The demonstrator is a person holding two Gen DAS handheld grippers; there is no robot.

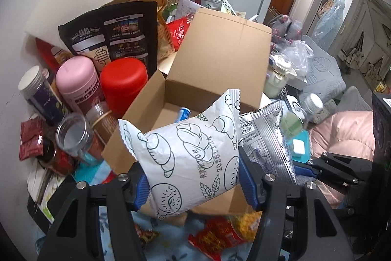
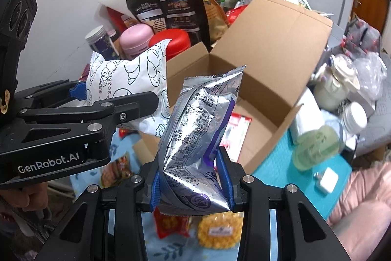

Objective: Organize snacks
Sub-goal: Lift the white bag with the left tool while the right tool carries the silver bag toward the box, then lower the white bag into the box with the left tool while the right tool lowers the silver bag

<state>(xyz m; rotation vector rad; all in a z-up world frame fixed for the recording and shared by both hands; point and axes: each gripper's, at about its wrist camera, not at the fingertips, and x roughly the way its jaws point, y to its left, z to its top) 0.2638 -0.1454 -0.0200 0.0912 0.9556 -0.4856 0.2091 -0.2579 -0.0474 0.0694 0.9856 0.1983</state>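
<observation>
My left gripper [image 1: 195, 184] is shut on a white snack packet printed with bread drawings [image 1: 193, 153], held up in front of the open cardboard box [image 1: 220, 53]. The same white packet [image 2: 132, 75] and left gripper [image 2: 114, 97] show at the left of the right wrist view. My right gripper [image 2: 193, 185] is shut on a silver foil snack packet [image 2: 198, 133], upright above the near edge of the cardboard box [image 2: 268, 60]. In the left wrist view the silver packet [image 1: 266, 136] hangs just right of the white one. Inside the box lie a blue-and-white item [image 1: 183, 113] and a red-and-white packet [image 2: 235, 131].
Jars and tins crowd the left of the box: a red lid [image 1: 124, 82], a pink tin [image 1: 78, 82], a clear jar [image 1: 73, 136], with a black pouch [image 1: 114, 33] behind. More snack packets [image 2: 195, 226] lie on the blue cloth below. A cream kettle [image 2: 334, 85] and bottles stand to the right.
</observation>
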